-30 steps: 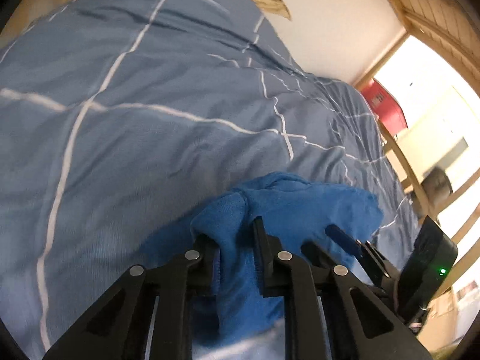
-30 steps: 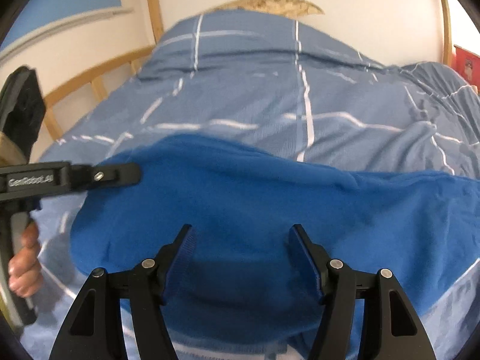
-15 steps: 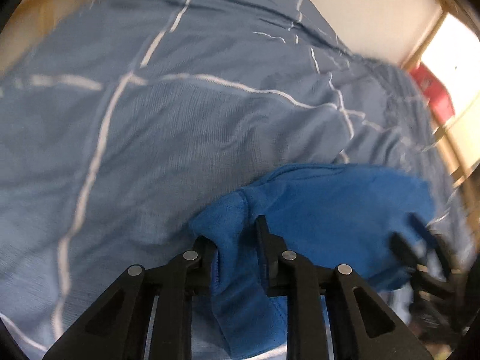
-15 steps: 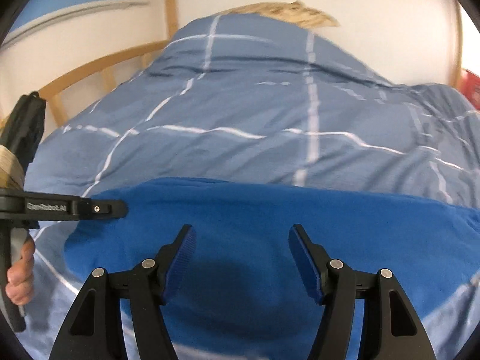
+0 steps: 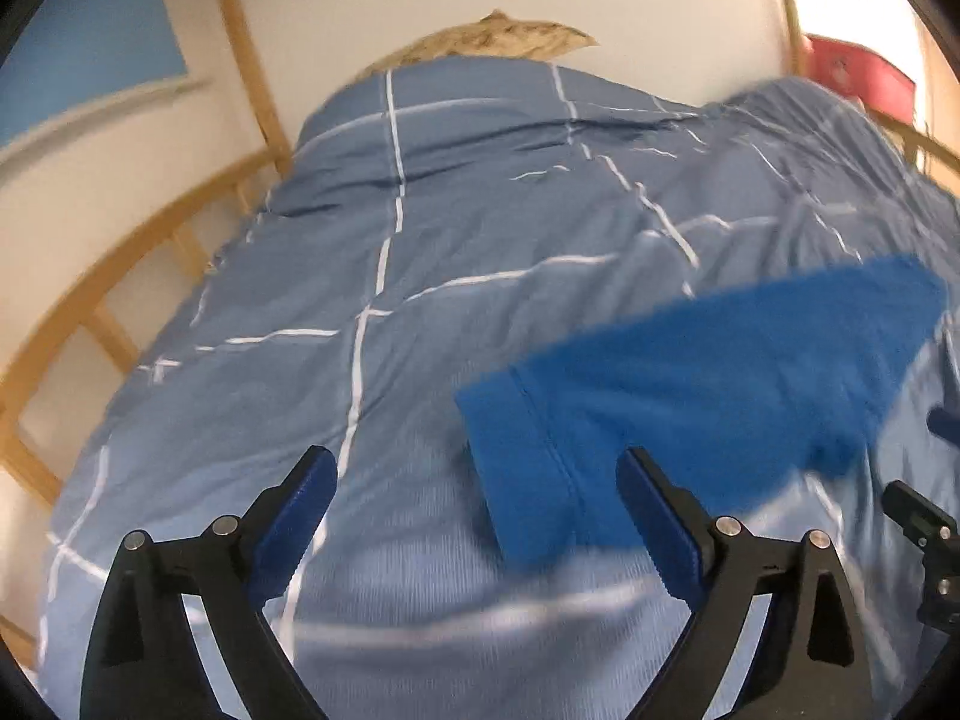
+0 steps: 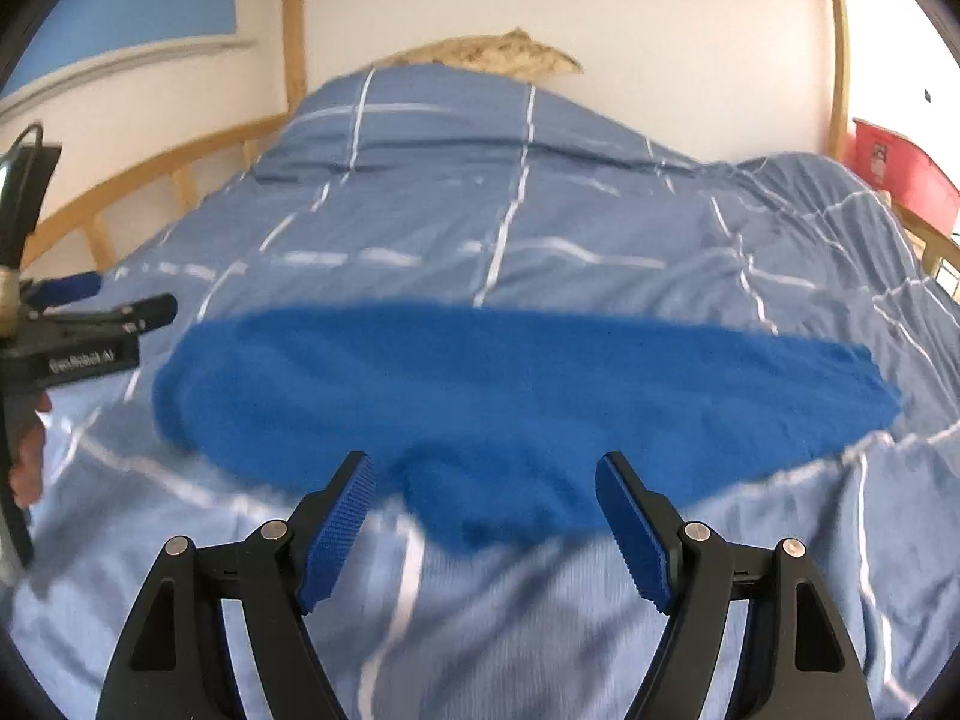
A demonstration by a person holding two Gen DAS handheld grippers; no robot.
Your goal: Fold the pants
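The bright blue pants (image 5: 708, 384) lie folded as a flat band on the blue checked duvet (image 5: 420, 276); they also show in the right wrist view (image 6: 510, 396). My left gripper (image 5: 477, 492) is open and empty, with the hemmed left end of the pants between its fingers. My right gripper (image 6: 486, 507) is open and empty, just in front of the near edge of the pants at their middle. The left gripper also shows at the left edge of the right wrist view (image 6: 90, 306).
A wooden bed rail (image 5: 120, 276) runs along the left side. A beige pillow (image 6: 498, 54) lies at the head by the white wall. A red box (image 6: 900, 168) stands at the right, beyond the bed.
My left gripper has opened and let go of the pants end, then swung back. The pants have dropped flat onto the duvet. The right gripper has drawn back a little, still open.
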